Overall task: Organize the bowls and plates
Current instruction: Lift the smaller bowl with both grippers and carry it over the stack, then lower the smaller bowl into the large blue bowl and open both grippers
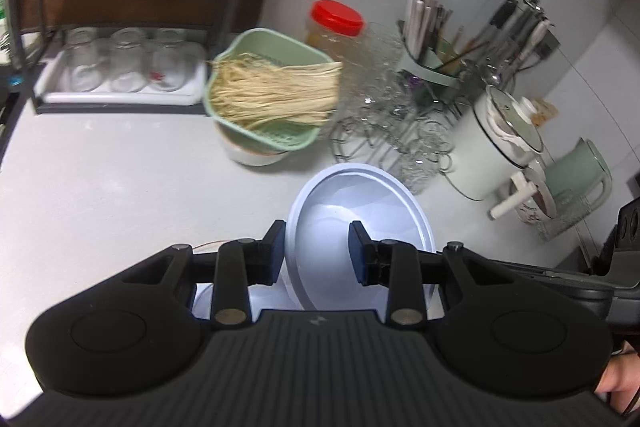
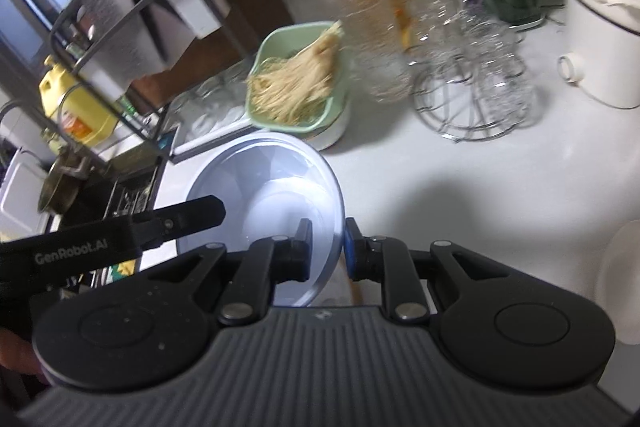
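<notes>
A pale blue bowl (image 1: 360, 223) hangs above the white counter, held from two sides. My left gripper (image 1: 318, 253) is shut on its left wall, one pad outside the rim and one inside. In the right wrist view the same bowl (image 2: 260, 187) has my right gripper (image 2: 327, 251) shut on its right rim. One finger (image 2: 200, 213) of the left gripper reaches the bowl's far side there. More pale blue shows under the bowl by the left fingers; I cannot tell what it is. A white plate (image 2: 620, 279) lies at the right edge.
Behind the bowl stand a green colander of noodles (image 1: 272, 95), a red-lidded jar (image 1: 336, 23), glass cups on a wire rack (image 1: 384, 115), a utensil holder (image 1: 432, 39), a white pot (image 1: 500, 143) and a green kettle (image 1: 580, 171). A tray of glasses (image 1: 120, 71) sits under a dark shelf.
</notes>
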The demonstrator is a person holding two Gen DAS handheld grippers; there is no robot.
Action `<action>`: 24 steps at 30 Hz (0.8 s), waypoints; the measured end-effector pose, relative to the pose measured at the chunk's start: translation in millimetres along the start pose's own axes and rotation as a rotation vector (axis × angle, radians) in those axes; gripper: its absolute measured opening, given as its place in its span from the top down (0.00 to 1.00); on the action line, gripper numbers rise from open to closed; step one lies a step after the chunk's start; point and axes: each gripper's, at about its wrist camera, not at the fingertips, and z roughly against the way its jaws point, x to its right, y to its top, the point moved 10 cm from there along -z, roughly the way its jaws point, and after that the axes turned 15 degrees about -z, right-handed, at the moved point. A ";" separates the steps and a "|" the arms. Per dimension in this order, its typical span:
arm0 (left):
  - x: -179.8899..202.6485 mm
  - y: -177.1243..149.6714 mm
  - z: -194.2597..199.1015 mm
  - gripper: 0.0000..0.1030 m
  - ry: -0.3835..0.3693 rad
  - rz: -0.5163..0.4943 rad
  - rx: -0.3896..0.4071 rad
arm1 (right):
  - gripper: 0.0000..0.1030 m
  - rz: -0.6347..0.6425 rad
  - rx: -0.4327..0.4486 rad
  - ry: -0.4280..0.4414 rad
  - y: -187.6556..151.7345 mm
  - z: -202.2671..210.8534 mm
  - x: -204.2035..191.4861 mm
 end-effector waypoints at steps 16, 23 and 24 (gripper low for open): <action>-45.3 -57.2 -4.2 0.64 0.044 0.078 -0.114 | 0.80 0.056 -0.180 -0.040 -54.6 -40.9 -20.4; -45.3 -70.4 -13.9 0.64 0.046 0.069 -0.161 | 0.79 0.061 -0.189 -0.075 -65.8 -46.8 -14.0; -46.2 -71.6 -14.9 0.64 0.046 0.070 -0.169 | 0.80 0.057 -0.192 -0.076 -66.6 -47.7 -13.6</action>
